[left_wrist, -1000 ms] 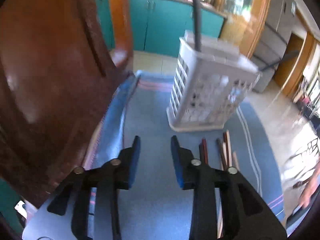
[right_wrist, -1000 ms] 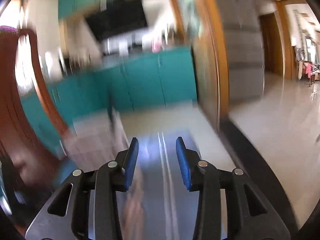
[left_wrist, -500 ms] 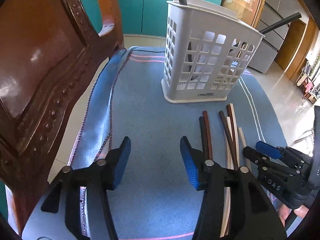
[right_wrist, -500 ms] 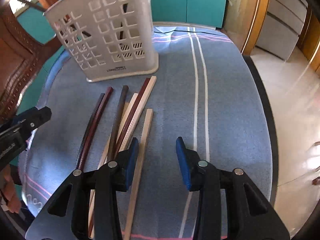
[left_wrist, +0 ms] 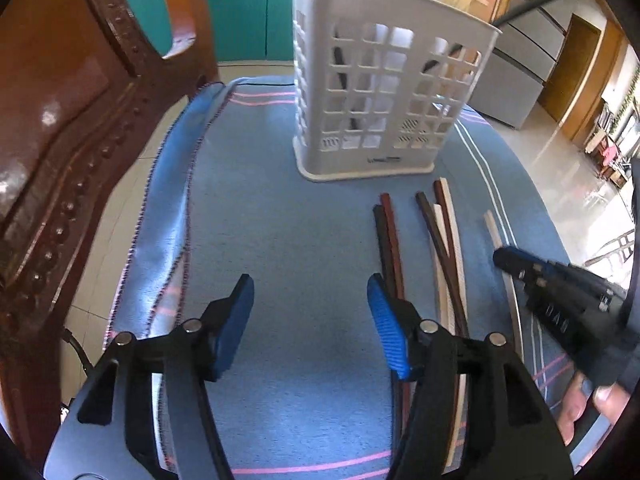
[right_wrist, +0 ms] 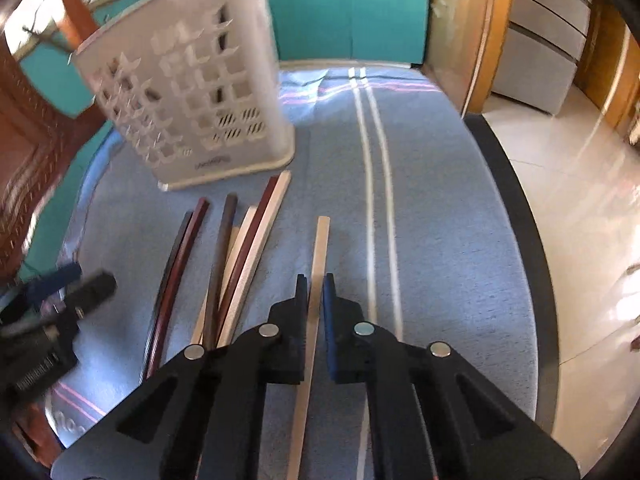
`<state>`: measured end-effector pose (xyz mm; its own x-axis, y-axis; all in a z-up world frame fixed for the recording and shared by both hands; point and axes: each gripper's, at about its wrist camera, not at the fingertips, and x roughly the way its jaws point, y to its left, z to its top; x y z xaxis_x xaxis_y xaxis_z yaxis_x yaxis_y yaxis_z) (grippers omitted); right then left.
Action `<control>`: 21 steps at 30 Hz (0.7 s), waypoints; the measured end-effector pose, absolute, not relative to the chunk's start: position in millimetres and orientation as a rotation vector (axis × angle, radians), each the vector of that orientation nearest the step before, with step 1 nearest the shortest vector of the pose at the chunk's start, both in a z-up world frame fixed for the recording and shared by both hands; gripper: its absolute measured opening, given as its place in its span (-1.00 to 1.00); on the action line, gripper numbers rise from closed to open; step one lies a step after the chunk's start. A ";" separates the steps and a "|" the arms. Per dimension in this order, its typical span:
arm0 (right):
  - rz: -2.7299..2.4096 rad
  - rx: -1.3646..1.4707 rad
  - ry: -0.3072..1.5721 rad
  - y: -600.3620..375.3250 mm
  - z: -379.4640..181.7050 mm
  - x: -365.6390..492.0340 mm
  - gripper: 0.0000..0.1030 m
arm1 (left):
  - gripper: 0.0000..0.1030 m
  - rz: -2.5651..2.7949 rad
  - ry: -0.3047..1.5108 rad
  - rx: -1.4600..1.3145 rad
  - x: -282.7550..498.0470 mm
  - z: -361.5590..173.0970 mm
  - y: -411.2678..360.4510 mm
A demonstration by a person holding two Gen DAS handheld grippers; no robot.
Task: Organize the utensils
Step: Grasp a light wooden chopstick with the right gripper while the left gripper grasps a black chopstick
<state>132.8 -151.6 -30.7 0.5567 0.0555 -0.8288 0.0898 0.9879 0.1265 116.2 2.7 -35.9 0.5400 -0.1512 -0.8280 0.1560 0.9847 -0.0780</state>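
1. Our right hand-held gripper pinches a pale chopstick lying on the blue-clothed surface.
2. Our left hand-held gripper hangs spread wide above the cloth.
3. Between them, dark and pale chopsticks lie bunched.
4. Beyond stands the white utensil basket, holding dark utensils.

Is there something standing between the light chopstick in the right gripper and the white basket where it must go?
Nothing visible blocks it. The right gripper is closed around the light chopstick, and only bare blue cloth lies ahead toward the white basket.
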 end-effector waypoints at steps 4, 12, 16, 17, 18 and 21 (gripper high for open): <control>-0.023 0.221 0.974 -164.5 -30.2 131.0 -0.84 | 0.22 -0.225 1.003 0.022 112.8 -43.2 -10.8; -0.035 0.234 0.993 -165.1 -30.4 133.1 -0.78 | 0.18 -0.258 1.034 0.069 112.3 -58.6 -31.8; -0.044 0.236 1.002 -167.4 -31.4 132.9 -0.64 | 0.03 -0.256 1.029 0.106 112.8 -63.9 -40.9; -0.047 0.236 1.004 -168.2 -31.6 132.5 -0.60 | -0.05 -0.256 1.024 0.110 113.3 -63.1 -41.7; -0.048 0.236 1.006 -169.0 -31.7 131.7 -0.59 | -0.28 -0.261 1.020 0.109 113.6 -62.0 -41.9; -0.048 0.235 1.008 -170.1 -31.3 130.0 -0.57 | -0.63 -0.267 1.014 0.110 113.8 -60.2 -40.6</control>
<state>130.0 -170.1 -31.3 0.5343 0.0681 -0.8425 0.1485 0.9737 0.1729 113.8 -40.6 -60.2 0.4998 -0.1692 -0.8494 0.2707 0.9621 -0.0324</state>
